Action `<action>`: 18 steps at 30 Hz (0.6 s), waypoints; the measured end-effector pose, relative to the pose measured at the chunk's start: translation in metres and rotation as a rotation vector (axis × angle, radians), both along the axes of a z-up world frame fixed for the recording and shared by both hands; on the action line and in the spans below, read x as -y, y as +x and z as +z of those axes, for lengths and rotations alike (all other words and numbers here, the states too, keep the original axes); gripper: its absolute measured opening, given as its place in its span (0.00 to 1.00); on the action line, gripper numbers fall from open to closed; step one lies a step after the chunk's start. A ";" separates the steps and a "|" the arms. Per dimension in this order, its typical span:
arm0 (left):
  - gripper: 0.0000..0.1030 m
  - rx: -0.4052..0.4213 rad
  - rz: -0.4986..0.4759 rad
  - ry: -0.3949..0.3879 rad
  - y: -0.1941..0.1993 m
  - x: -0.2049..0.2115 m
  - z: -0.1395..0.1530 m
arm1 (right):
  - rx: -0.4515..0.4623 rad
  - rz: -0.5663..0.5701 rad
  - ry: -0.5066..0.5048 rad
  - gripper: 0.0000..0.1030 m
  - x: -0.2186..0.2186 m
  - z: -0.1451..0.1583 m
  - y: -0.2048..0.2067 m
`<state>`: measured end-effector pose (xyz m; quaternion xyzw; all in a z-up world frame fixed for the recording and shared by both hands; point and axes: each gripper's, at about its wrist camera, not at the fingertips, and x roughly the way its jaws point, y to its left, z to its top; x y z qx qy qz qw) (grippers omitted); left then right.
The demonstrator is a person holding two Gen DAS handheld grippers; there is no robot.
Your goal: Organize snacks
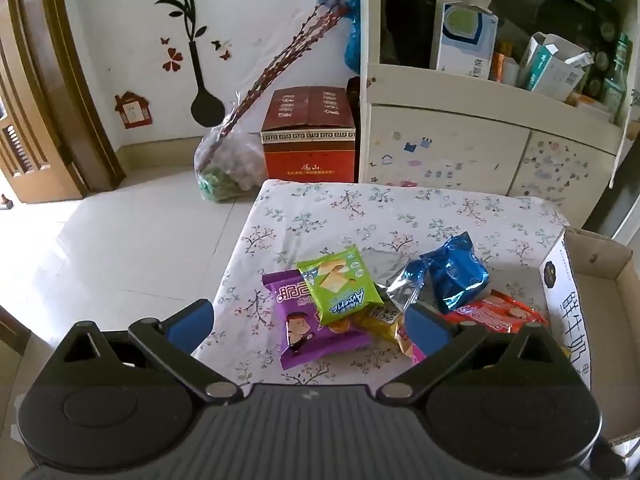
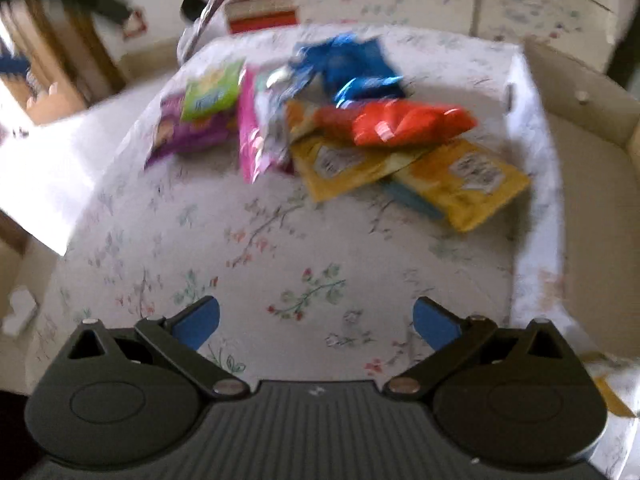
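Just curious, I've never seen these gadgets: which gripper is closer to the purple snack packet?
Left. The left gripper hangs open right over the purple snack packet, its fingers either side of it. The right gripper is open above bare tablecloth, with the packet far ahead.

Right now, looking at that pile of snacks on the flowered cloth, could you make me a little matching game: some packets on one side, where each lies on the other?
Things:
1. green crisp packet
2. purple snack packet
3. crinkled blue foil bag
4. open cardboard box

Places:
A. at the table's right edge
B. on top of the purple one
C. leftmost in the pile
D. behind the red packet

Pairs: 1-B, 2-C, 3-D, 4-A
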<state>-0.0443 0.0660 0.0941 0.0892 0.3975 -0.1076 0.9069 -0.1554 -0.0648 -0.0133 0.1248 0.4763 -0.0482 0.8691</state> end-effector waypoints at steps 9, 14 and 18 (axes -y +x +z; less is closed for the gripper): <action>1.00 0.001 -0.034 0.072 -0.016 0.012 -0.004 | 0.012 -0.139 -0.007 0.99 0.030 0.000 -0.012; 1.00 -0.017 -0.020 0.094 -0.022 0.010 -0.010 | 0.059 -0.151 0.056 0.99 0.039 0.007 -0.014; 1.00 -0.027 -0.011 0.108 -0.031 0.007 -0.013 | 0.067 -0.157 0.022 0.99 0.032 0.022 -0.017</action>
